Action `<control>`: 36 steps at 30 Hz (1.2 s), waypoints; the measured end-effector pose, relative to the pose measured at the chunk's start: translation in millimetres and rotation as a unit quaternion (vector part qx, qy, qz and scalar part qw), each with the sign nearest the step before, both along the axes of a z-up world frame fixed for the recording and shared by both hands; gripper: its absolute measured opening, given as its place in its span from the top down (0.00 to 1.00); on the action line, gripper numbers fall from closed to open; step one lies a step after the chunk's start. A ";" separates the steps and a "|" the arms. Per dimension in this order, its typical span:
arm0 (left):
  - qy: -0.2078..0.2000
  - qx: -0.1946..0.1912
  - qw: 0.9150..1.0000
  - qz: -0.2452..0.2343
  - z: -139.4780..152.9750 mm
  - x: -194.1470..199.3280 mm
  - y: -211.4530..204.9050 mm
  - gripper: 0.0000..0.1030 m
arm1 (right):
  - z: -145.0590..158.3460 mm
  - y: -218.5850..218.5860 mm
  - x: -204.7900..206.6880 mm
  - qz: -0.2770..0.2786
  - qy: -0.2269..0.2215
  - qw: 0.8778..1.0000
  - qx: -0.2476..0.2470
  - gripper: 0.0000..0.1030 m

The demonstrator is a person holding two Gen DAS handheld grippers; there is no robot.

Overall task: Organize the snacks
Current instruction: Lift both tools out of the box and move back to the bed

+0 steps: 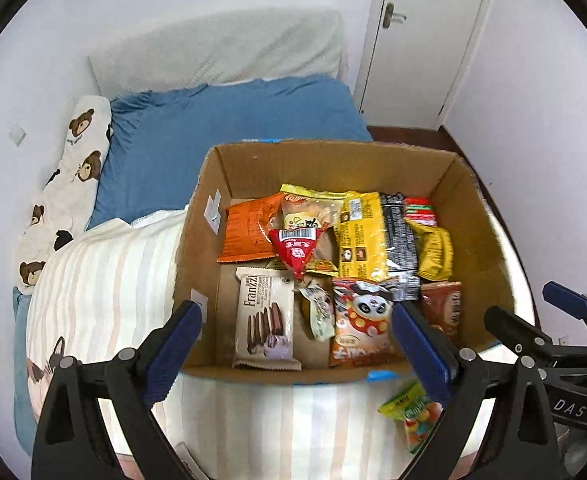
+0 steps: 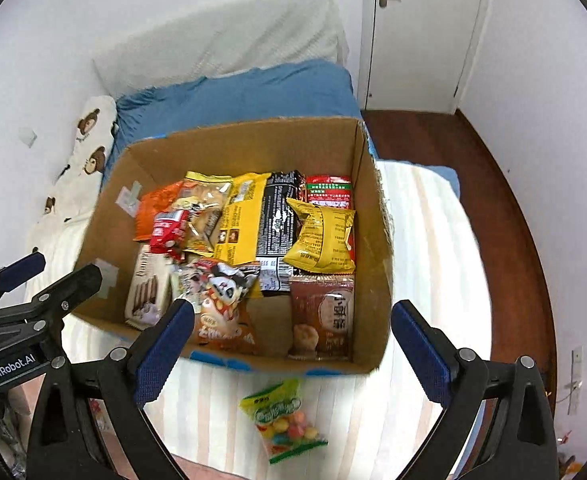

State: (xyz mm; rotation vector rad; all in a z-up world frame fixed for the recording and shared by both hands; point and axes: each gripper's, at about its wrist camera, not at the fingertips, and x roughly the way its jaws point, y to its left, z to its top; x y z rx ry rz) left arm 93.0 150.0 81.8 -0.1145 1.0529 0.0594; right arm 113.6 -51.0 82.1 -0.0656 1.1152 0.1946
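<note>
The cardboard box (image 2: pixel 373 240) sits on the striped bedding (image 2: pixel 425 280) and already contains most of the snacks. One candy bag (image 2: pixel 283 420) lies outside, on the bedding just in front of the box's near wall.

Risks from this position:
- The candy bag is thin, glossy and flat on soft fabric. A shallow grasp would probably slip off the film, and a deep one could pinch the bedding together with the bag.
- The bag lies close to the box wall. A careless approach could push the box or drive the bag under its edge.
- The two grippers are side by side near the same corner, so a collision is possible if both reach at once.
- The packets inside are piled loosely, so a dropped bag may slide off the pile.

Finger state: the right gripper (image 2: pixel 293 344) has its fingers spread wide, holding and touching nothing. The left gripper (image 1: pixel 297 344) is likewise spread wide and empty, positioned over the box's near wall.
</note>
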 end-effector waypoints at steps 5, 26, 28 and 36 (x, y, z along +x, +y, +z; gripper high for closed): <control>-0.038 0.009 0.999 0.007 21.2 -29.2 -2.4 0.05 | 22.0 -3.9 -30.3 0.000 -0.030 1.000 0.006 0.02; -0.115 0.019 0.993 0.014 65.5 -115.8 -7.5 0.05 | 84.3 -27.9 -120.2 -0.013 -0.097 0.994 0.050 0.02; -0.114 0.014 0.993 0.024 61.5 -123.7 -2.0 0.05 | 75.0 -31.1 -122.4 -0.013 -0.077 0.995 0.064 0.00; -0.031 0.014 0.995 0.097 -10.7 -140.9 47.7 0.05 | -38.9 -20.5 -95.1 0.016 0.067 0.997 0.043 0.00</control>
